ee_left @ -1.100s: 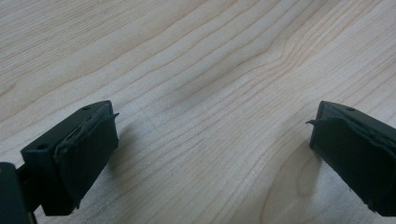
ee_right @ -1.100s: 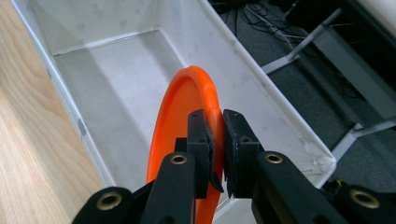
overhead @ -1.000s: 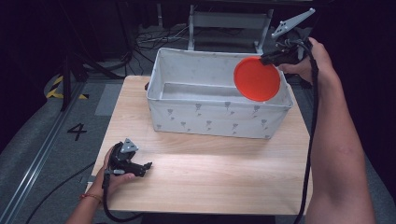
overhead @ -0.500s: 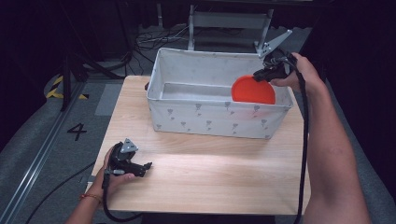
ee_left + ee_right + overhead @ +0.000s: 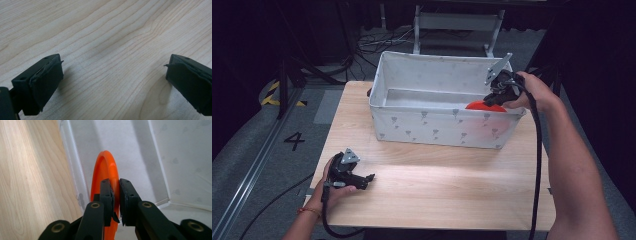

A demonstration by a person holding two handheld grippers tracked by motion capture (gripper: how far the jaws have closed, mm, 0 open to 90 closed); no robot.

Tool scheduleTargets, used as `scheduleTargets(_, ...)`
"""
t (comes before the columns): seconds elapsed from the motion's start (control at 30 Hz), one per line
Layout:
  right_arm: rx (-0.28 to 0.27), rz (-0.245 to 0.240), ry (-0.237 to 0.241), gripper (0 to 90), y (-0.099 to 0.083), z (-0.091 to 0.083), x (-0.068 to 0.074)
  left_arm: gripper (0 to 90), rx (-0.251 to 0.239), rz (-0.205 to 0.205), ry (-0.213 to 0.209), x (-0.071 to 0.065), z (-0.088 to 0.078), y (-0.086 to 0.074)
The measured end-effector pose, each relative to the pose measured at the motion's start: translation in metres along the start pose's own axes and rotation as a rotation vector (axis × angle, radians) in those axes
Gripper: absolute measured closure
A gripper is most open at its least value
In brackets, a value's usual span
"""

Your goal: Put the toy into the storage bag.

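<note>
Orange plate (image 5: 105, 172) between right fingers (image 5: 107, 195)

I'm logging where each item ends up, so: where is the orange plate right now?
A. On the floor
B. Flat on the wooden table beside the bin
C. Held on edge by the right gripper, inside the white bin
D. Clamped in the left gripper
C: the right gripper pinches the orange plate by its rim, standing on edge within the white bin.

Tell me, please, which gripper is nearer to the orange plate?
Right. The right gripper is clamped on the orange plate's rim, inside the white fabric bin. The left gripper rests open on the wooden table, far from the plate.
</note>
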State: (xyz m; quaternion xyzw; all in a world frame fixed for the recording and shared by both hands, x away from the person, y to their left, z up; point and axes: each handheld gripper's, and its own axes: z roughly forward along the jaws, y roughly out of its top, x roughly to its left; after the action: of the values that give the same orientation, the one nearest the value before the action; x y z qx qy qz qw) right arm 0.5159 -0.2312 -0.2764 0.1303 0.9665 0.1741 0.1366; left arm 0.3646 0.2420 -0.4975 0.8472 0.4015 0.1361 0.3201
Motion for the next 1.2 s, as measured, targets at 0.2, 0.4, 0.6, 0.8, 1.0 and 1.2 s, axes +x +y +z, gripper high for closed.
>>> scheduleTargets(0.2,0.054,-0.024,0.020,81.5,0.000,0.010,0.003,1.5,-0.001,0.002,-0.002,0.000,0.000,0.000)
scheduleTargets(0.4,0.060,-0.013,0.031,81.5,-0.001,0.013,0.000,1.5,0.000,0.004,-0.003,0.000,0.000,0.000)
scheduleTargets(0.6,0.120,-0.011,0.033,81.5,-0.003,0.026,-0.002,1.4,0.000,0.002,-0.002,0.000,0.000,0.000)
scheduleTargets(0.8,0.129,-0.007,0.054,81.4,-0.005,0.034,-0.002,1.5,-0.001,0.002,-0.002,0.000,0.000,0.000)
scheduleTargets(1.0,0.150,0.001,0.051,81.2,-0.005,0.036,-0.003,1.5,-0.001,0.002,-0.002,0.000,0.000,0.000)
scheduleTargets(1.2,0.126,0.010,0.032,77.7,-0.007,0.036,-0.004,1.5,-0.005,0.012,0.007,0.001,0.000,0.000)
